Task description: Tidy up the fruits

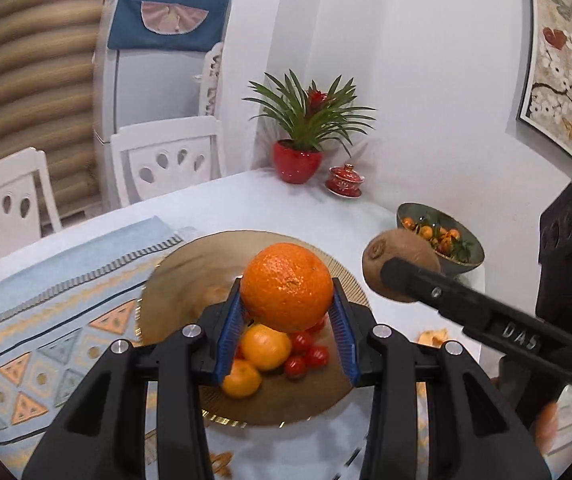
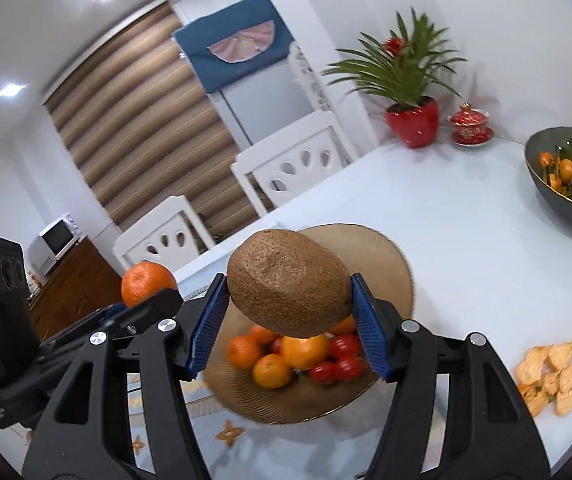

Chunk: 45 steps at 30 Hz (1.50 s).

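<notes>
Both grippers hang tilted down over the gold plate. The left gripper is clamped on the orange between its blue pads, above the plate's small fruits. The right gripper likewise pinches the kiwi, above the plate's right side.

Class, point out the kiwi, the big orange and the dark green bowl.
kiwi (image 2: 289, 284), right wrist view, middle of its skin
big orange (image 1: 287, 286), left wrist view, centre of its peel
dark green bowl (image 2: 557, 198), right wrist view, outer wall
</notes>
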Motion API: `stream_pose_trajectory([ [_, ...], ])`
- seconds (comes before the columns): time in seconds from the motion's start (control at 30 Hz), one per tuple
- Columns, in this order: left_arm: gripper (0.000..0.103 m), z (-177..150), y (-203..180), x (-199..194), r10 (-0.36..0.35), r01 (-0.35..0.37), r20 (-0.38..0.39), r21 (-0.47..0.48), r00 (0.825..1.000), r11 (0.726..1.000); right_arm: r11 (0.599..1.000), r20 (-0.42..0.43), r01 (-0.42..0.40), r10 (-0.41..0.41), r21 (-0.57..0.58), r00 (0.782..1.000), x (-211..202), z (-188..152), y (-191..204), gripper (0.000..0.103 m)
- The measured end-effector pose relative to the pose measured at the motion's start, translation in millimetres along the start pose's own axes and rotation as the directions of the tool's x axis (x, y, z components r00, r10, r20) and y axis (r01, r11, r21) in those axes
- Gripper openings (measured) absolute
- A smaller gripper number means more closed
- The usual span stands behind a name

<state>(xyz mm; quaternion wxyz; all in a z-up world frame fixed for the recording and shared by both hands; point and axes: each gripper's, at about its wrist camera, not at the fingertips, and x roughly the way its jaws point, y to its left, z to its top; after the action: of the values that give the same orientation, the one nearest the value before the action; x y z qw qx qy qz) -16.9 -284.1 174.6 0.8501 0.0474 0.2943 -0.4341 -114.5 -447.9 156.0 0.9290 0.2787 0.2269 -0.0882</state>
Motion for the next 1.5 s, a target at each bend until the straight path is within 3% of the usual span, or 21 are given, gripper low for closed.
stream_pose_trajectory([
  [0.23,0.040,1.8,12.6,45.9,-0.046,0.042,-0.050,-0.077,0.998,0.996,0.999,-0.056,0.049,-0.049,0.009,0.997,40.5,6.3,-18.5,0.063],
  [0.6,0.040,-1.1,36.7,108.0,-0.058,0.041,-0.118,-0.141,0.991,0.989,0.989,-0.130,0.146,-0.141,0.028,0.981,100.3,16.0,-34.0,0.063],
  [0.83,0.040,9.2,49.3,138.6,-0.057,0.030,-0.143,-0.189,0.988,0.981,0.981,-0.184,0.192,-0.182,0.037,0.966,120.9,18.5,-42.1,0.064],
  [0.93,0.044,7.8,55.9,150.4,-0.072,0.032,-0.182,-0.217,0.981,0.976,0.983,-0.170,0.177,-0.166,0.052,0.971,114.6,19.6,-42.9,0.063],
  [1.0,0.067,7.3,60.6,145.3,-0.065,0.022,-0.174,-0.240,0.983,0.971,0.985,-0.150,0.167,-0.160,0.036,0.976,106.5,20.6,-37.9,0.063],
  [1.5,0.069,-1.1,48.8,62.7,-0.030,0.012,-0.091,-0.195,0.995,0.981,0.990,-0.087,0.134,-0.137,-0.042,0.987,37.1,-2.1,4.6,0.078],
])
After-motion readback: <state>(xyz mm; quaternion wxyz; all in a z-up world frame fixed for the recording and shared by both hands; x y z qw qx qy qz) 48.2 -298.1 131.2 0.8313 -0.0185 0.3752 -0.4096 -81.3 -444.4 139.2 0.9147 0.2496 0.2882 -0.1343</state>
